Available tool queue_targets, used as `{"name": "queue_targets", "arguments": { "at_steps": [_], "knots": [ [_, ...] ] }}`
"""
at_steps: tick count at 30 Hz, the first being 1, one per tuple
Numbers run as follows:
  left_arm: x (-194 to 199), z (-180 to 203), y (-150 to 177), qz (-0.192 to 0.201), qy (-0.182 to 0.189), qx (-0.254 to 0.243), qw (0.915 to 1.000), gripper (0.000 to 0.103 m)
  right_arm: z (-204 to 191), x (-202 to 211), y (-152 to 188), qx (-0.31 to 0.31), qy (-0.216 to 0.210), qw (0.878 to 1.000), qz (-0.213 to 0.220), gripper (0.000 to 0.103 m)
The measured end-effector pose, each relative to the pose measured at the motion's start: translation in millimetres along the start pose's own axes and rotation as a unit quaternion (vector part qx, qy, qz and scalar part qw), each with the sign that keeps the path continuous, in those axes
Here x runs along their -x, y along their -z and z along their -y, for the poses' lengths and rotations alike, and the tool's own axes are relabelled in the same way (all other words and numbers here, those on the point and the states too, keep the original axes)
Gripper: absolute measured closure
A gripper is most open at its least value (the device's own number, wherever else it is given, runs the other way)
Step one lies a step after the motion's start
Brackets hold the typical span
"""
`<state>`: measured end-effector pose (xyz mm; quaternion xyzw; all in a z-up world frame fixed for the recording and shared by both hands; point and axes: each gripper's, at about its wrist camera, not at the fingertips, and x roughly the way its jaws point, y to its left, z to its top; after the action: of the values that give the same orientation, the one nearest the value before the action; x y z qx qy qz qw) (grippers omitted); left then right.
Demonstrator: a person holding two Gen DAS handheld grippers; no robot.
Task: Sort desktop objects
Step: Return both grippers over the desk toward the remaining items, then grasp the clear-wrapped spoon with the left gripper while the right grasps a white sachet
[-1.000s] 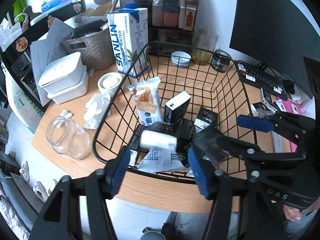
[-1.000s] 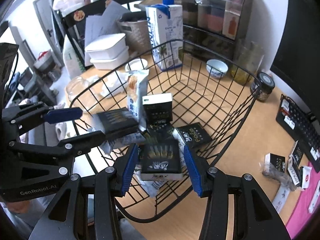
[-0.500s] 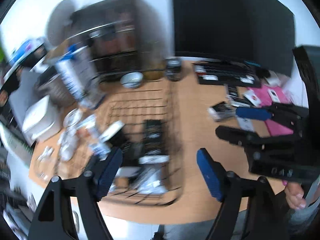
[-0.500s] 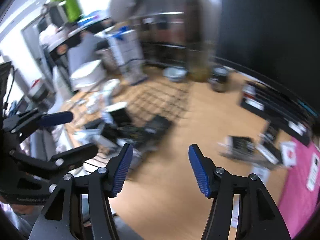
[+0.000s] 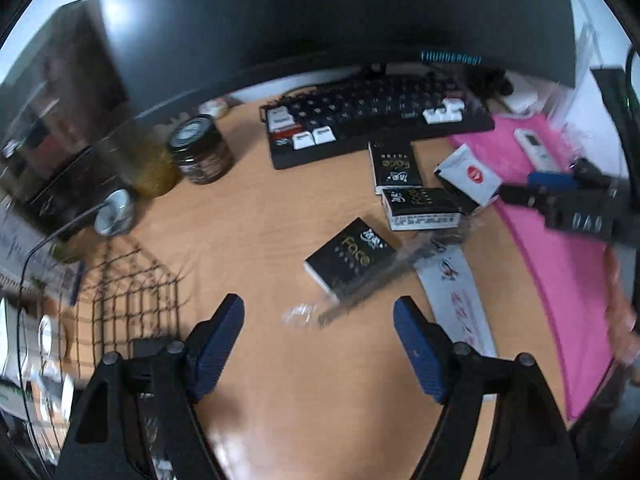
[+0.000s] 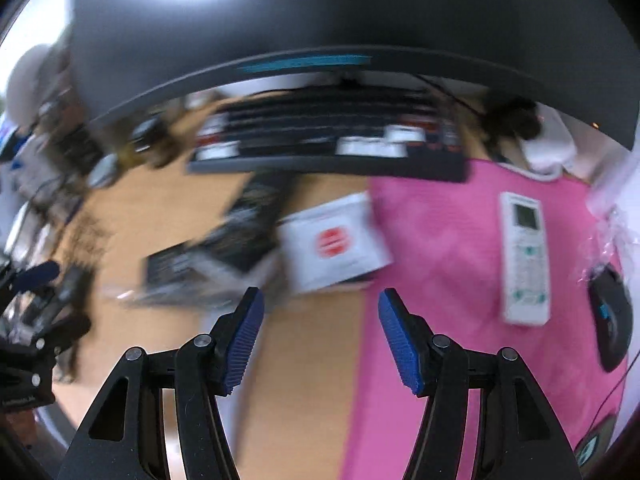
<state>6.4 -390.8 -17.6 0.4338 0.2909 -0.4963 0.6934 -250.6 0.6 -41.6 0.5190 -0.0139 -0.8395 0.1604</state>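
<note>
My left gripper stands open over bare wood, nothing between its fingers. Just beyond it lies a black "Face" box in a clear wrapper. Two more black boxes lie nearer the keyboard, beside a white sachet with a red mark. My right gripper is open and empty above the edge of the pink mat, with the white sachet just ahead and the blurred black boxes to its left. In the left wrist view the right gripper shows at the right edge.
The wire basket is at the left, with a dark jar behind it. A white remote and a black mouse lie on the pink mat. A monitor stands behind the keyboard. A flat white packet lies by the mat.
Both grippers have swung right, from over the wire basket to the desk in front of the keyboard. The black box seen between the right fingers is gone; both jaws stand wider.
</note>
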Motion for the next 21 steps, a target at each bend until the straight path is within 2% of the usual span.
{"name": "queue_targets", "arguments": {
  "at_steps": [4, 6, 11, 12, 14, 15, 16, 17, 19, 20, 21],
  "knots": [
    [-30.9, 5.8, -11.3, -0.018, 0.003, -0.008, 0.9998, 0.023, 12.0, -23.4, -17.3, 0.006, -0.002, 1.000, -0.012, 0.043],
    [-39.4, 6.2, -13.9, -0.023, -0.004, -0.008, 0.9997, 0.023, 9.5, -35.0, -24.9, 0.011, -0.005, 1.000, -0.018, 0.043],
    [-51.4, 8.4, -16.2, -0.031, 0.005, -0.013, 0.9994, 0.024, -2.1, -52.0, -30.8, 0.021, -0.015, 0.999, -0.026, 0.043],
    [-52.1, 9.3, -15.2, -0.032, 0.007, -0.015, 0.9993, 0.027, -5.3, -53.0, -29.9, 0.023, -0.015, 0.999, -0.027, 0.043],
    [-53.6, 11.8, -10.9, -0.039, 0.019, -0.020, 0.9989, 0.045, -11.2, -52.4, -26.7, 0.034, -0.011, 0.999, -0.028, 0.058],
    [-55.0, 13.0, -9.3, -0.045, 0.027, -0.020, 0.9985, 0.059, -12.2, -50.6, -24.5, 0.035, -0.008, 0.999, -0.027, 0.058],
    [-55.3, 13.5, -6.4, -0.050, 0.034, -0.019, 0.9980, 0.066, -13.4, -47.5, -21.4, 0.036, -0.003, 0.999, -0.025, 0.060],
    [-53.9, 14.8, -2.6, -0.051, 0.032, -0.021, 0.9980, 0.068, -13.8, -44.7, -19.1, 0.037, -0.001, 0.999, -0.022, 0.062],
    [-49.2, 18.2, 6.7, -0.053, 0.031, -0.025, 0.9978, 0.077, -14.4, -35.3, -12.8, 0.037, 0.005, 0.999, -0.016, 0.077],
    [-46.8, 19.4, 10.6, -0.054, 0.032, -0.023, 0.9978, 0.078, -14.8, -31.2, -9.7, 0.037, 0.004, 0.999, -0.015, 0.081],
    [-44.7, 20.6, 14.6, -0.055, 0.034, -0.024, 0.9976, 0.081, -15.2, -25.7, -5.0, 0.037, 0.000, 0.999, -0.016, 0.089]
  ]
}}
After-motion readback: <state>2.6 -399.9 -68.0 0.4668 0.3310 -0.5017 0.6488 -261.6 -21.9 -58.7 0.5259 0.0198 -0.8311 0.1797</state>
